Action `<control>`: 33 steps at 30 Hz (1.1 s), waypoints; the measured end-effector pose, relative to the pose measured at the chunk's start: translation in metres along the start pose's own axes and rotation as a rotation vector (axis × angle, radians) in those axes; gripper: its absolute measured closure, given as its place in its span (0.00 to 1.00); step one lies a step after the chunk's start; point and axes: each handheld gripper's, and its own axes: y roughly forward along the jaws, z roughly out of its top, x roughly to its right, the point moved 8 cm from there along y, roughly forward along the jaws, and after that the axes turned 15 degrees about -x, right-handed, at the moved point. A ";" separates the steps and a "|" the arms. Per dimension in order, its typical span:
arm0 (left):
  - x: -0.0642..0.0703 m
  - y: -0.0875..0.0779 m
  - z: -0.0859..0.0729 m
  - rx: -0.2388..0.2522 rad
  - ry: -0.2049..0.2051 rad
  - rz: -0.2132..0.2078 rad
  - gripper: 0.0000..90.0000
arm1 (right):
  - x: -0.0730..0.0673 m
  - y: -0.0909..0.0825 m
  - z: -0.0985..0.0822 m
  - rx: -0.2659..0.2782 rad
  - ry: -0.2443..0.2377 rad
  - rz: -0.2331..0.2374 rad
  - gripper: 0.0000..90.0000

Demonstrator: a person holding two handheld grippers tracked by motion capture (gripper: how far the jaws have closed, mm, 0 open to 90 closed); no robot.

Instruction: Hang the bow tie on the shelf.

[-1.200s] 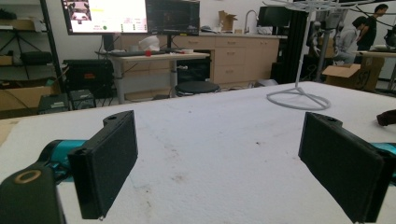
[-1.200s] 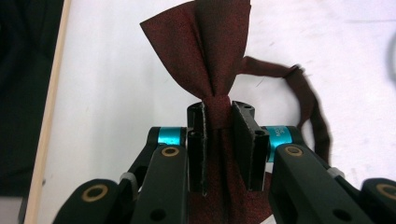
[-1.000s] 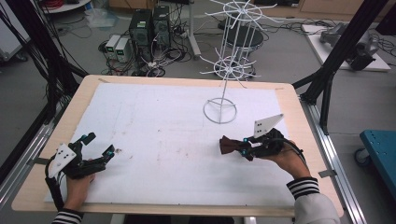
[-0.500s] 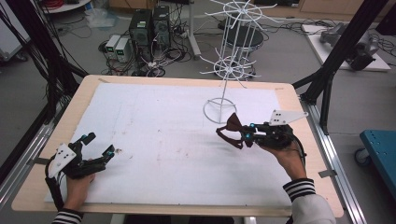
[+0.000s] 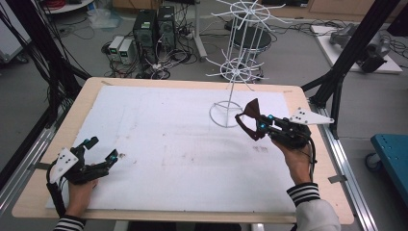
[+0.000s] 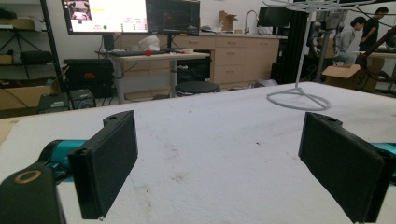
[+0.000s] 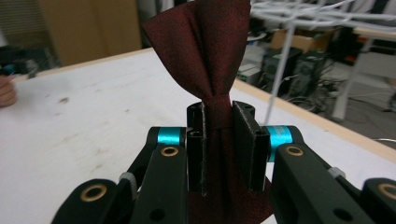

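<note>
Right claw [image 5: 251,126] is clenched on a dark red bow tie [image 7: 212,51], pinched at the centre knot so both wings stay spread. The tie is carried clear above the table [image 5: 159,144], just beside the ring base of the white wire display rack [image 5: 234,72], likely for hanging on a prong. Left claw [image 5: 98,151] is rested low at the near left corner, jaws spread wide, nothing held, seemingly kept out of the way.

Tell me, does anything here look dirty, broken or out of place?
Nothing broken. The white table cover has faint smudges and dark specks. The right tongs pinch a dark red bow tie at its knot, near the white wire rack.
</note>
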 end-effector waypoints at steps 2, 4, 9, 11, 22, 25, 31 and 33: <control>0.000 0.000 0.000 0.001 0.000 0.000 0.13 | 0.002 -0.001 0.001 0.011 0.007 -0.018 0.84; 0.000 0.000 0.000 0.002 -0.001 0.000 0.13 | 0.007 -0.004 0.003 0.038 0.036 -0.051 0.84; 0.000 0.000 0.000 0.001 -0.001 0.000 0.13 | 0.017 -0.010 0.005 0.070 0.099 -0.122 0.84; 0.000 0.000 0.000 0.001 -0.001 0.000 0.13 | 0.021 -0.012 0.005 0.085 0.115 -0.139 0.84; 0.000 0.000 0.000 0.001 0.001 0.002 0.13 | 0.044 -0.024 0.015 0.098 0.158 -0.280 0.84; -0.001 0.000 0.000 0.001 0.001 0.002 0.13 | 0.049 -0.025 0.018 0.098 0.168 -0.297 0.84; -0.001 0.000 0.000 0.001 -0.004 -0.001 0.13 | 0.063 -0.027 0.031 0.108 0.194 -0.361 0.84; -0.001 0.000 0.000 0.000 -0.007 -0.001 0.13 | 0.066 -0.027 0.035 0.107 0.184 -0.390 0.84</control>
